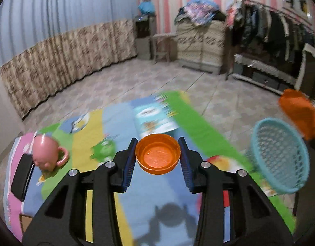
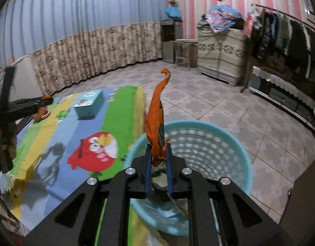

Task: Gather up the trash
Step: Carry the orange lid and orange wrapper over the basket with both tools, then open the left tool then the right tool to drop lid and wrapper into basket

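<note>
My left gripper (image 1: 158, 155) is shut on a round orange plastic lid (image 1: 158, 156) and holds it above the cartoon-print table cover (image 1: 141, 194). My right gripper (image 2: 159, 155) is shut on a crumpled orange snack wrapper (image 2: 156, 121) and holds it upright over the near rim of the light-blue mesh basket (image 2: 219, 143). The basket stands off the table's right edge and has some trash at its bottom. In the left wrist view the basket (image 1: 280, 157) is at the right, with the orange wrapper (image 1: 299, 112) above it.
A pink pig-shaped mug (image 1: 47, 152), a black phone (image 1: 22, 176) and a teal box (image 1: 155, 119) lie on the table. The left gripper shows at the left in the right wrist view (image 2: 24, 106). Tiled floor (image 2: 219, 98), cabinets and a clothes rack stand beyond.
</note>
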Demonstrator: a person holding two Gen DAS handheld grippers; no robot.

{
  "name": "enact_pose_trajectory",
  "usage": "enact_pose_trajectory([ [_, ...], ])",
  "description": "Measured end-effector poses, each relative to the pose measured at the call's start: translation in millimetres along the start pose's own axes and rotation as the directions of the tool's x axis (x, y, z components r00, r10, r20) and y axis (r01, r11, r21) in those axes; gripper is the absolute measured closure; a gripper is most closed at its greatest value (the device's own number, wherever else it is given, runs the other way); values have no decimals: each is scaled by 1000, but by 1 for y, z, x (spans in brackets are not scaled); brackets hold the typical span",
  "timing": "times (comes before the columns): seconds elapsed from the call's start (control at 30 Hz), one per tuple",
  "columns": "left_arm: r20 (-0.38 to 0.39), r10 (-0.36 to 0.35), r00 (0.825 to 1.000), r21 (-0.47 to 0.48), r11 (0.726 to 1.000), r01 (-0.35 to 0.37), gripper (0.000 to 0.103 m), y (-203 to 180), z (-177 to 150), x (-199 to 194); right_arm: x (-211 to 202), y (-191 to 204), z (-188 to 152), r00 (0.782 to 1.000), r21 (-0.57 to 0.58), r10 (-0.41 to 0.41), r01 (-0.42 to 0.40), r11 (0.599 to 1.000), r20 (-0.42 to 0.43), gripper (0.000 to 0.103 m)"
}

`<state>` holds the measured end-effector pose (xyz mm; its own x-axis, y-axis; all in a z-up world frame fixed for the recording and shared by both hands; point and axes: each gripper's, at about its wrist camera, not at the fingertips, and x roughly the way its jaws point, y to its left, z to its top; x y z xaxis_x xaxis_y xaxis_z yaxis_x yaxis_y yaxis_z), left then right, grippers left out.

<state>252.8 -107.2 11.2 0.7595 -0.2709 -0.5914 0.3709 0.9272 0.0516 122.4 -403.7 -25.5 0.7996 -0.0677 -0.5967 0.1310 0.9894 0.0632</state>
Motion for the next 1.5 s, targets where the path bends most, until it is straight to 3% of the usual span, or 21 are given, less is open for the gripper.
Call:
enact_pose_trajectory([
  [0.13, 42, -51, 998, 22, 998, 50, 64, -45, 2, -12, -2, -27, -11, 999, 15, -43, 43, 999, -14, 90],
  [0.5, 12, -178, 984, 44, 983, 178, 64, -142, -12, 7, 6, -49, -25, 999, 47, -24, 26, 999, -36, 90],
  [1.03, -32, -260, 965, 101, 960, 262, 64, -227, -20, 55, 27, -76, -40, 995, 138, 16, -3, 990, -98, 90],
  [1.07, -33, -260, 965, 103, 960, 262, 62, -229, -19, 57, 28, -77, -41, 995, 140, 16, -1, 990, -101, 90],
  [1.13, -37, -254, 966, 100, 961, 256, 46, -231, -18, 61, 31, -78, -41, 994, 144, 15, 0, 990, -105, 90],
  [1.2, -32, -240, 970, 93, 966, 242, 40, -229, -15, 61, 32, -78, -40, 994, 146, 17, -1, 989, -105, 90],
  [1.5, 2, -166, 986, 102, 981, 165, 21, -206, -13, 48, 37, -74, -38, 994, 136, 8, 7, 991, -108, 90],
])
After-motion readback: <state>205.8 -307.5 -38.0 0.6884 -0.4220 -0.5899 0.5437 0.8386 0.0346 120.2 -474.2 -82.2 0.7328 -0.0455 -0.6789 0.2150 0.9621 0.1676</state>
